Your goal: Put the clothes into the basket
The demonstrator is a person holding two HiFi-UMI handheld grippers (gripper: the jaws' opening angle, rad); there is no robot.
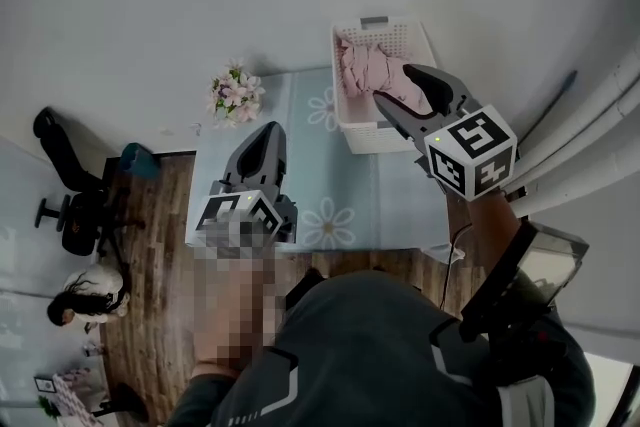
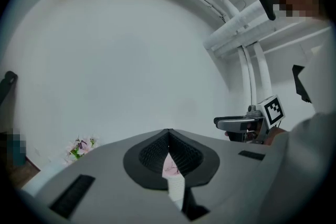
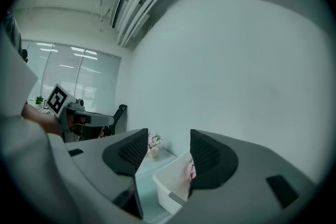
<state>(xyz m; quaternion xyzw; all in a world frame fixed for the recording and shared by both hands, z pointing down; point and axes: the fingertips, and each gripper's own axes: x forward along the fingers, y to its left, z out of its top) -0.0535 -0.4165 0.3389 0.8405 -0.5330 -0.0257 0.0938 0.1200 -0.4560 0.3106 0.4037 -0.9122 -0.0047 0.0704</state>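
Observation:
A white basket stands at the far right of the pale blue table, with pink clothes heaped inside it. My right gripper hovers over the basket's near right side, its jaws apart and empty. In the right gripper view the basket and the pink clothes show between and below the open jaws. My left gripper hangs over the middle of the table, its tips meeting and holding nothing. In the left gripper view a sliver of pink clothes shows through the slit below the closed tips.
A bunch of pink flowers stands at the table's far left corner. The wall runs behind the table and white pipes run down at the right. An office chair and a seated person are on the wooden floor at left.

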